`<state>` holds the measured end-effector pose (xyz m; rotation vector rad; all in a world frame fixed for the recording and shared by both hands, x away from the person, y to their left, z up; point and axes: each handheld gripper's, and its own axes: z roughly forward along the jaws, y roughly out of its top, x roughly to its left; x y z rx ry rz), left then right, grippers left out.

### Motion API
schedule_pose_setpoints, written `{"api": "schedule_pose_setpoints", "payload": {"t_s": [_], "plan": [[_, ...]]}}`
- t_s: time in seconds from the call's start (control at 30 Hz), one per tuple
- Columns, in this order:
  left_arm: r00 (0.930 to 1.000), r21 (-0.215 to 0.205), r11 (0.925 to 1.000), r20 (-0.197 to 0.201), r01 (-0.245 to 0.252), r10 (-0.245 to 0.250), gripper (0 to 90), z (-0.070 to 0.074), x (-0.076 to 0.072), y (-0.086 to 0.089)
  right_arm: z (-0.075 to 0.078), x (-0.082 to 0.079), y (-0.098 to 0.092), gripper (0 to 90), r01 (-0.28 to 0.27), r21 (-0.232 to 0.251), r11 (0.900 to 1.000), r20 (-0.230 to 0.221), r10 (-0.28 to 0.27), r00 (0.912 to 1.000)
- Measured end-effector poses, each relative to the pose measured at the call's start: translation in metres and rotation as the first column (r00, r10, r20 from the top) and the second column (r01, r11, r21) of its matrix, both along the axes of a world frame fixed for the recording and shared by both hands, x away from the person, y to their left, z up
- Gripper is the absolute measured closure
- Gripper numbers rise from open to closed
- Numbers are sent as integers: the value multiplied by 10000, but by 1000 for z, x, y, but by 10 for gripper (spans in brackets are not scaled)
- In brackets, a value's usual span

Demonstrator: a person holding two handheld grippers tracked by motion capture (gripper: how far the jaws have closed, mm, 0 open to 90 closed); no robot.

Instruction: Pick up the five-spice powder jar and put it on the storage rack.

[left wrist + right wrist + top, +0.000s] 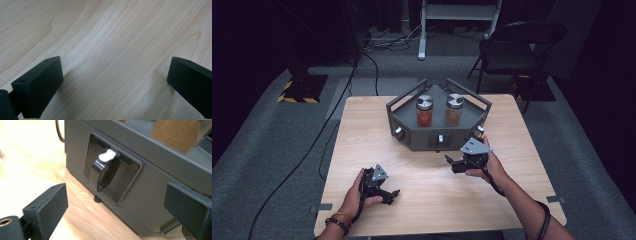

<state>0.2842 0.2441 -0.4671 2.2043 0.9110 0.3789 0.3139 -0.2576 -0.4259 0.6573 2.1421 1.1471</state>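
high view, left gripper (pixel 393 194): resting low on the wooden table (pixel 362 130), held in the left hand (pixel 354 192), well apart from the grey rack (pixel 438 137); nothing near its tips.
high view, right gripper (pixel 448 161): held in the right hand (pixel 489 162), tips just short of the rack's front wall, aimed toward the middle knob (pixel 440 138).
high view, rack contents: two spice jars, red jar (pixel 424 111) and brown jar (pixel 454 110), standing upright on top, beyond the right tips.
left gripper view, fingers (pixel 37 86): spread wide over bare wood (pixel 112 37), nothing between them, nothing touched.
right gripper view, fingers (pixel 47 205): spread wide, nothing pinched; front panel (pixel 152 195) close ahead.
right gripper view, task thing: black dial with a white tab (pixel 106 168), set in a recess of the panel, ahead of the gap between the fingers and nearer the left one, not yet between them.
done so far: right-hand approach to the dial looks nearly complete, judged from how close the panel sits.
left to do: closing the last gap, bracketing the dial, pinching, turning or flipping; dial appears untouched.
left hand role: idle for now, likely waiting.
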Motion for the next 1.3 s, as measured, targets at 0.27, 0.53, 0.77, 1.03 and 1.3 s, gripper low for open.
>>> {"api": "schedule_pose_setpoints", "payload": {"t_s": [0.27, 0.53, 0.77, 1.03, 1.3], "plan": [[10000, -4, 10000, -3, 0, 0, 3, 0, 0, 0, -6, -4, -7, 49, -179, -393, 9991, -352, 165, 9992], [10000, -3, 10000, -4, 2, -2, 4, 0, 0, 0, -9, -8, -14, 49, -229, -1028, 9944, -677, 160, 9976], [10000, -1, 10000, -2, 0, 0, 4, 0, 0, 0, -11, -13, -26, 49, -144, -1215, 9925, -886, 36, 9961], [10000, -2, 10000, -3, -2, 2, 4, 0, 0, 0, -14, -17, -40, 49, -304, -1507, 9881, -1425, 87, 9897], [10000, 0, 10000, -4, -2, 2, 4, 0, 0, 0, -15, -20, -53, 49, -411, -1611, 9861, -1863, 106, 9824]]}}
